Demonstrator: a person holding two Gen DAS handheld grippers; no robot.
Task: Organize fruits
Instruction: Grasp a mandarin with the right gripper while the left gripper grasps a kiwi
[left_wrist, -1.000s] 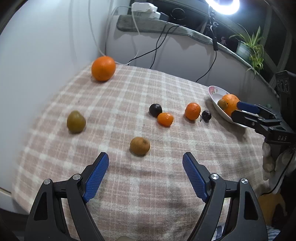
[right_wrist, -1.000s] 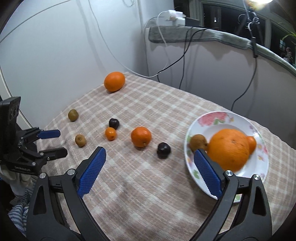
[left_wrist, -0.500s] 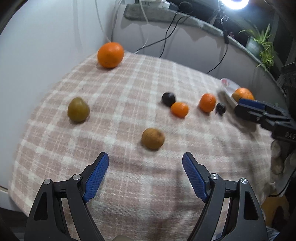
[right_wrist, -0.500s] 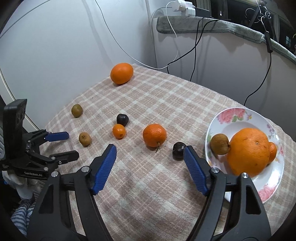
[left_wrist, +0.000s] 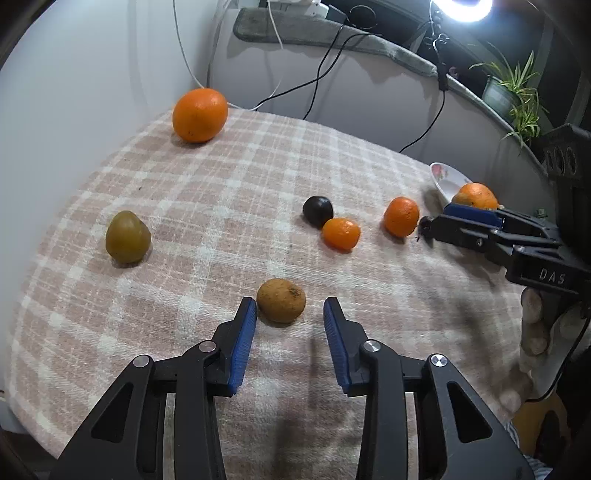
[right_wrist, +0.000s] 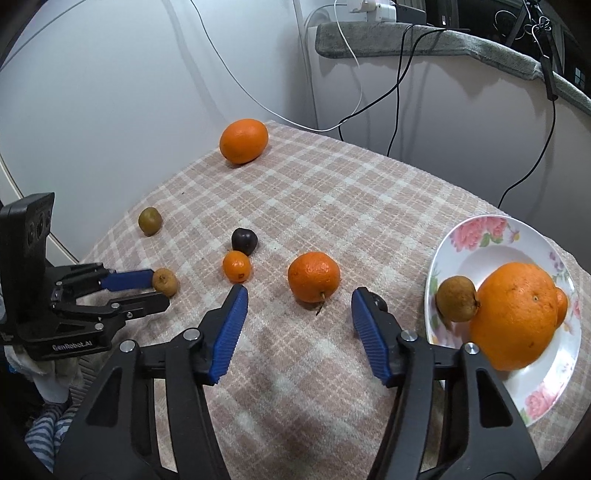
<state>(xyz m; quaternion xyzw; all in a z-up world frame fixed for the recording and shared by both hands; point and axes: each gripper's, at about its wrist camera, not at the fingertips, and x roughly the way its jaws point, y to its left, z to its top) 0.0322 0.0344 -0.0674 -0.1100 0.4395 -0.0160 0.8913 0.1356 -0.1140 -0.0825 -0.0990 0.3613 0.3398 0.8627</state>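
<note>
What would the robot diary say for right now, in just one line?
left hand-held gripper: open, around brown kiwi | right hand-held gripper: open, near tangerine | plate: holds big orange, kiwi

The left wrist camera sat low and close over the near edge of the table (left_wrist: 155, 192), looking forward along its fingers (left_wrist: 242, 343) toward the wall and windowsill. The right wrist camera looked from the plate (right_wrist: 480, 236) side, facing the white wall. Both views shared the checked cloth, the scattered fruit and each other's gripper.
</note>
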